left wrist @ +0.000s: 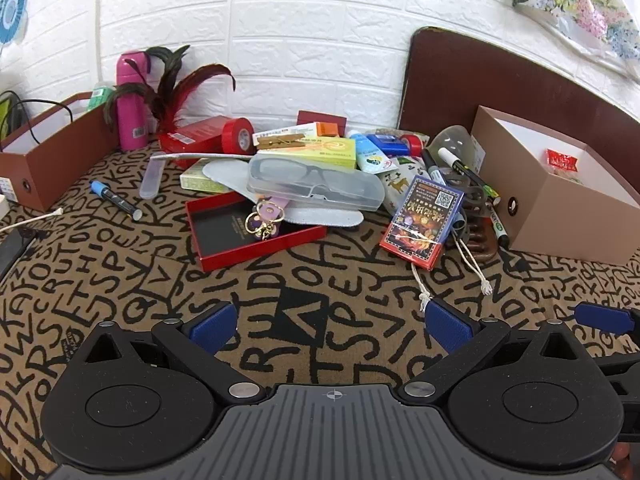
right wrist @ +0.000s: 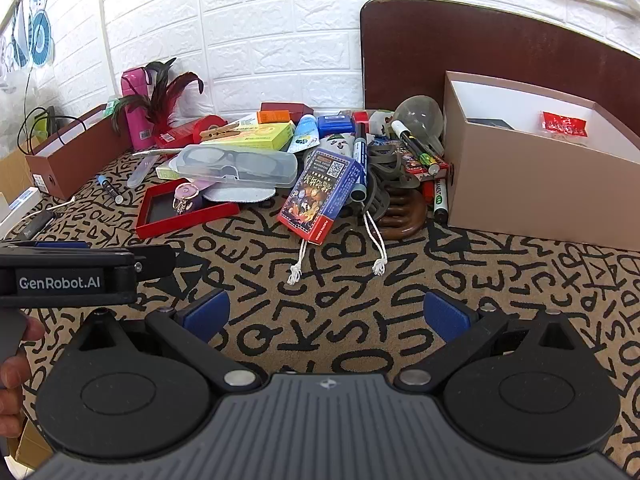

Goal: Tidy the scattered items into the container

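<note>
A heap of small items lies at the back of the patterned table. In it are a clear glasses case (left wrist: 316, 184) (right wrist: 238, 165), a blue card box (left wrist: 424, 220) (right wrist: 320, 196), a red tray (left wrist: 248, 232) (right wrist: 184, 210) holding a purple keychain (left wrist: 266, 216), a green box (left wrist: 316, 148), markers (right wrist: 360, 160) and red tape (left wrist: 238, 134). A tan open box (left wrist: 560, 216) (right wrist: 540, 196) stands at the right with a red packet (right wrist: 564, 125) inside. My left gripper (left wrist: 332, 324) hovers open over bare cloth in front of the heap. My right gripper (right wrist: 326, 316) is open too, holding nothing.
A brown open box (left wrist: 52, 160) (right wrist: 76, 156) stands at the left beside a pink bottle (left wrist: 130, 100) and feathers (left wrist: 176, 88). A blue pen (left wrist: 114, 198) lies loose on the cloth. A dark board (right wrist: 500, 52) leans on the white brick wall. A hand (right wrist: 12, 376) holds the left gripper's body (right wrist: 68, 276).
</note>
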Available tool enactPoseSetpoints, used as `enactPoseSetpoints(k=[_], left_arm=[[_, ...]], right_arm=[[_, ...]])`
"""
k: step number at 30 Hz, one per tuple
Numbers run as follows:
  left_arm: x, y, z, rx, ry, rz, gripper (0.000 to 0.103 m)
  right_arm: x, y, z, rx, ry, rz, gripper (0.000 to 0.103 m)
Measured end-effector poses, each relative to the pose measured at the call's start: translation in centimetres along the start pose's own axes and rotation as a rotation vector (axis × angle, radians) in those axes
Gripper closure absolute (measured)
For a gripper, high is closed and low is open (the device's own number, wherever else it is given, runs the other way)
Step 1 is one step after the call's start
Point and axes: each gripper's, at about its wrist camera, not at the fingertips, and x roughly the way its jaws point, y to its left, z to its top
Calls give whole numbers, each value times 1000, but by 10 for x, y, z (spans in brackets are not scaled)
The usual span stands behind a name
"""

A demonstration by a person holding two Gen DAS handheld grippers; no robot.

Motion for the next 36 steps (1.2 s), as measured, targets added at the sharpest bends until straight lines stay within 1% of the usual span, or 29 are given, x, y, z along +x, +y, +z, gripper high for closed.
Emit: enactPoseSetpoints(k=[4,13,15,18,22,25,28,29,32,34,36], left_arm=[[6,-1,0,1,13,-3,0],[25,-5,2,10,43,-12,0],[31,-5,1,10,55,-24,0],[43,-4,0,10,76,-64,0],[62,-6,5,32,86,-113,1],[76,-11,19,61,75,-156,3],[92,-17,39,87,61,-210,10],[100,-19,45,90,62,-231,12],[124,-25,57,76,85,-295,14],[140,-30,61,66,115,-338,14],[153,-34,64,58,128,-372,14]], right_arm=[[3,-2,0,3,3,-9,0],[18,-2,1,-31,22,0,0],[23,-2,1,-33,31,-1,0],[32,-2,-2,-62,29,-13,0],[45,1,-3,-154,-4,-35,0],[59,0,3,-205,-15,-21,0],[74,1,11,-265,-32,-15,1],[79,3,13,-295,-37,-21,3],[98,5,18,-366,-34,-36,12],[109,4,22,-377,-26,-20,13],[116,3,25,-388,-34,4,16]])
